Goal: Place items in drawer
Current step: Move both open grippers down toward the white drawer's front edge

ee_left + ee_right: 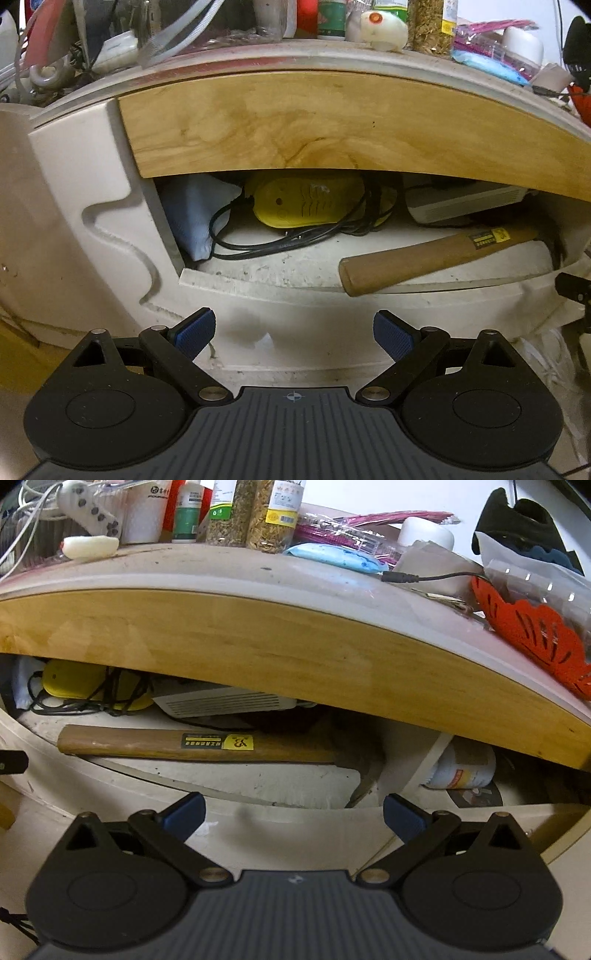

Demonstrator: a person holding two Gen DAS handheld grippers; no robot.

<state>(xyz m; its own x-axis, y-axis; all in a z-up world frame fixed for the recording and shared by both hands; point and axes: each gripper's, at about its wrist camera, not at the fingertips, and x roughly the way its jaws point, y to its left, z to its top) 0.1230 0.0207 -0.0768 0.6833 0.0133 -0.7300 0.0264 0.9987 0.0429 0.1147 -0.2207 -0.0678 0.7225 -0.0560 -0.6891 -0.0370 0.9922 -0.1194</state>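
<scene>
The white drawer [295,295] stands open under a wooden panel [295,122]. Inside lie a wooden-handled hammer [436,254], a yellow device [306,203] with a black cord, a pale blue cloth [192,218] and a white vented box [465,203]. My left gripper [294,332] is open and empty just in front of the drawer's front wall. In the right wrist view the hammer [177,744], the yellow device [81,683], the white box [229,701] and the drawer's front wall [295,823] show. My right gripper [294,818] is open and empty at that wall.
The tabletop above is crowded: bottles [225,509], a white egg-shaped item [384,29], a blue pack [332,557], an orange felt piece [535,631], cables. A white jar [465,764] lies in a compartment to the right of the drawer's divider.
</scene>
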